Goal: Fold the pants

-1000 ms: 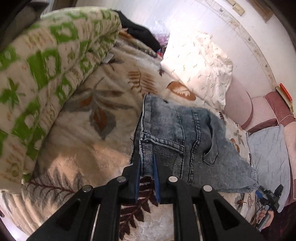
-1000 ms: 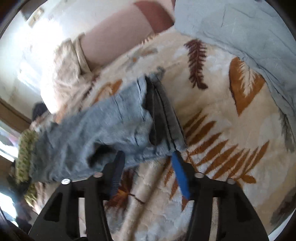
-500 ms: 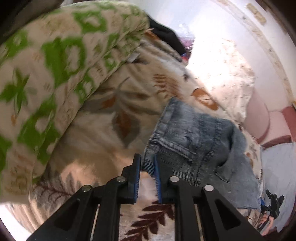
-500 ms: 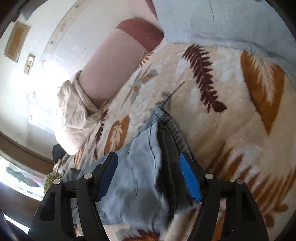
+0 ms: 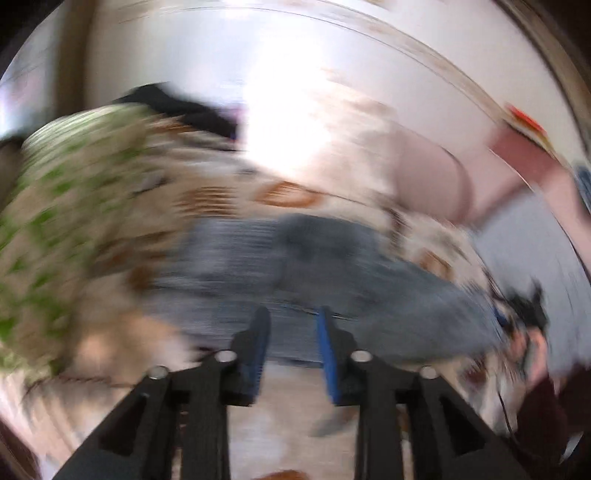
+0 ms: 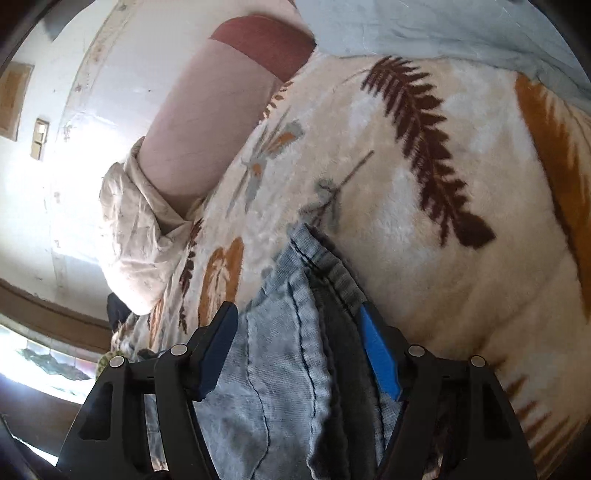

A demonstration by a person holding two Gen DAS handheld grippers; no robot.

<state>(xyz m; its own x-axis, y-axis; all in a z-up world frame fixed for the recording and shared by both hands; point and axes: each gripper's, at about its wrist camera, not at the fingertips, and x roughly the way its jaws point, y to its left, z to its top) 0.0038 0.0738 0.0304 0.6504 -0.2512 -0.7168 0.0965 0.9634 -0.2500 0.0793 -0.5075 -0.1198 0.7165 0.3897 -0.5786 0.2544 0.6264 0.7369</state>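
Your left gripper (image 5: pixel 291 332) hung just short of the near edge of the pants (image 5: pixel 295 266), its jaws opening and nothing between the blue pads (image 5: pixel 327 354) — the denim lay beyond the tips, though the left wrist view was too smeared by motion to be sure of the gap. You had the pants spread on the leaf-print blanket (image 6: pixel 424 258), and everything else sits around them: to their left, a green-and-cream quilt (image 5: pixel 62 206) was heaped up; behind them, a dark garment (image 5: pixel 177 107) lay on the pile and a pink bolster (image 5: pixel 428 181) ran along the wall. At the pants' right end you could make out your other hand (image 5: pixel 532 347) with its gripper, blurred.

Your right gripper (image 6: pixel 295 332) straddled that end of the pants, jaws closing with the folded hem edge between them; the right pad (image 6: pixel 380 358) lay against the denim, while the left one (image 6: pixel 218 347) stood a little off it — no grip yet. Beyond the hem, a cream pillow (image 6: pixel 129 240) leaned beside the bolster, and a pale blue cloth (image 6: pixel 443 29) lay past the blanket's far edge.
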